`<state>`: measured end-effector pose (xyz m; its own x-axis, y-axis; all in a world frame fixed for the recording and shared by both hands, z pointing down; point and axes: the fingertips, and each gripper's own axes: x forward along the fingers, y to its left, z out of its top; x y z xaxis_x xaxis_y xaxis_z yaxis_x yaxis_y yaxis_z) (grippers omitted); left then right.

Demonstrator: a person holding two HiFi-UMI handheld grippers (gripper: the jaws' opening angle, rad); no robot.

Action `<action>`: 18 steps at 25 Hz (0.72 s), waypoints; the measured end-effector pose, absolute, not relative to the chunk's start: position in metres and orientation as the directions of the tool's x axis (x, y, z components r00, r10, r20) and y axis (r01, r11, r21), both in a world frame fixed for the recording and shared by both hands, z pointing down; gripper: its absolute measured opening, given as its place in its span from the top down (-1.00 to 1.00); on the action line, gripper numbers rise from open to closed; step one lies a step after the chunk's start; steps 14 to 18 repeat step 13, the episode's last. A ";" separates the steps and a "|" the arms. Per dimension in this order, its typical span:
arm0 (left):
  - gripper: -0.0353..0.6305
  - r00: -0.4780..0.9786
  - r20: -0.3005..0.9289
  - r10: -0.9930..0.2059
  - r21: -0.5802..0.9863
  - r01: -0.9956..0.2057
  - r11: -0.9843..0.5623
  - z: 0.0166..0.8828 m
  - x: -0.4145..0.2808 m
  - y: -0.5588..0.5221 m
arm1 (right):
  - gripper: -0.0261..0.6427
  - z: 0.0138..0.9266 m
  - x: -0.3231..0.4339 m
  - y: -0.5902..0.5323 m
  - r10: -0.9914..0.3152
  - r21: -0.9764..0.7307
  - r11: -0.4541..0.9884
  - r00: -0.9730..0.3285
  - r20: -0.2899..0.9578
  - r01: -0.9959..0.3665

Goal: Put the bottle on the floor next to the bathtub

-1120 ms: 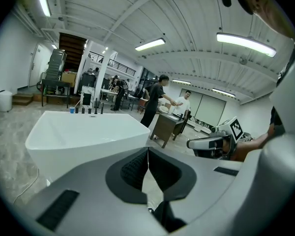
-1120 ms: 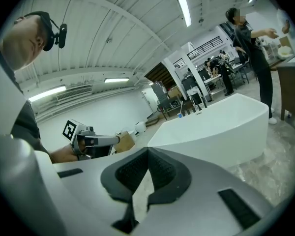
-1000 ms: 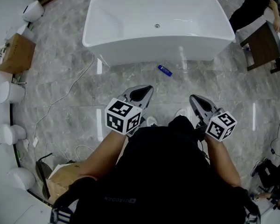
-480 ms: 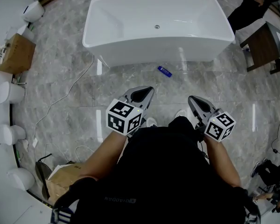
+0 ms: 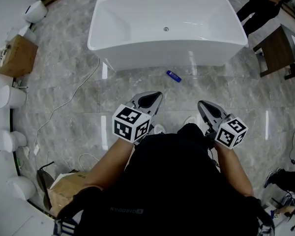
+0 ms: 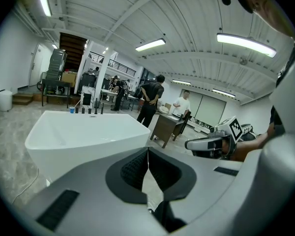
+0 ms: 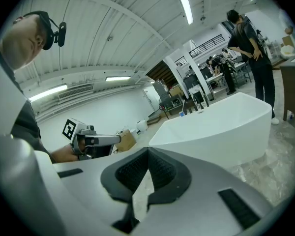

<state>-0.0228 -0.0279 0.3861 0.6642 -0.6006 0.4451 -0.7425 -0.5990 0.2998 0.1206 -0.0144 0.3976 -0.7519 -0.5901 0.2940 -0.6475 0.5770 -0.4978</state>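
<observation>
I see the small blue bottle [image 5: 173,75] lying on its side on the grey marble floor [image 5: 69,58], just in front of the white bathtub [image 5: 137,43]. My left gripper [image 5: 152,97] and right gripper [image 5: 203,106] hover well apart from it, both jaws pressed together and empty.

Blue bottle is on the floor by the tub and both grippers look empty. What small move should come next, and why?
Probably none toward the bottle: just lower both grippers to rest. The blue bottle lies on the floor right in front of the bathtub, where the task wants it. The left gripper and right gripper are shut on nothing.
</observation>
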 end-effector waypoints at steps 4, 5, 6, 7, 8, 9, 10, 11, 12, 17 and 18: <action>0.84 0.661 0.449 -0.601 0.301 -0.746 -0.595 0.388 -0.024 -0.027 | 0.82 0.397 0.120 -0.016 -0.588 -0.496 0.581 -0.754 0.292 -0.645; 0.84 0.660 0.449 -0.602 0.302 -0.747 -0.593 0.389 -0.025 -0.027 | 0.82 0.397 0.119 -0.016 -0.586 -0.496 0.583 -0.756 0.293 -0.644; 0.84 0.659 0.449 -0.603 0.302 -0.747 -0.592 0.388 -0.025 -0.027 | 0.82 0.397 0.119 -0.016 -0.583 -0.496 0.585 -0.757 0.294 -0.642; 0.84 0.659 0.448 -0.605 0.302 -0.748 -0.592 0.388 -0.025 -0.027 | 0.82 0.396 0.118 -0.016 -0.581 -0.494 0.587 -0.759 0.295 -0.641; 0.84 0.659 0.446 -0.605 0.300 -0.748 -0.592 0.387 -0.025 -0.027 | 0.82 0.395 0.118 -0.016 -0.579 -0.492 0.589 -0.760 0.296 -0.641; 0.84 0.659 0.445 -0.606 0.299 -0.747 -0.593 0.386 -0.025 -0.027 | 0.82 0.395 0.117 -0.016 -0.578 -0.491 0.591 -0.760 0.297 -0.641; 0.84 0.660 0.445 -0.606 0.298 -0.747 -0.594 0.385 -0.025 -0.027 | 0.82 0.394 0.117 -0.017 -0.577 -0.488 0.592 -0.760 0.298 -0.641; 0.84 0.660 0.444 -0.606 0.298 -0.747 -0.595 0.385 -0.025 -0.027 | 0.82 0.394 0.117 -0.017 -0.577 -0.486 0.593 -0.760 0.299 -0.641; 0.84 0.660 0.444 -0.606 0.297 -0.746 -0.596 0.385 -0.025 -0.027 | 0.82 0.394 0.117 -0.017 -0.577 -0.484 0.595 -0.760 0.299 -0.642; 0.84 0.661 0.443 -0.606 0.296 -0.746 -0.597 0.386 -0.025 -0.027 | 0.82 0.394 0.117 -0.017 -0.576 -0.482 0.596 -0.760 0.300 -0.642; 0.84 0.661 0.443 -0.606 0.296 -0.746 -0.597 0.386 -0.025 -0.027 | 0.82 0.394 0.117 -0.017 -0.576 -0.482 0.596 -0.760 0.300 -0.642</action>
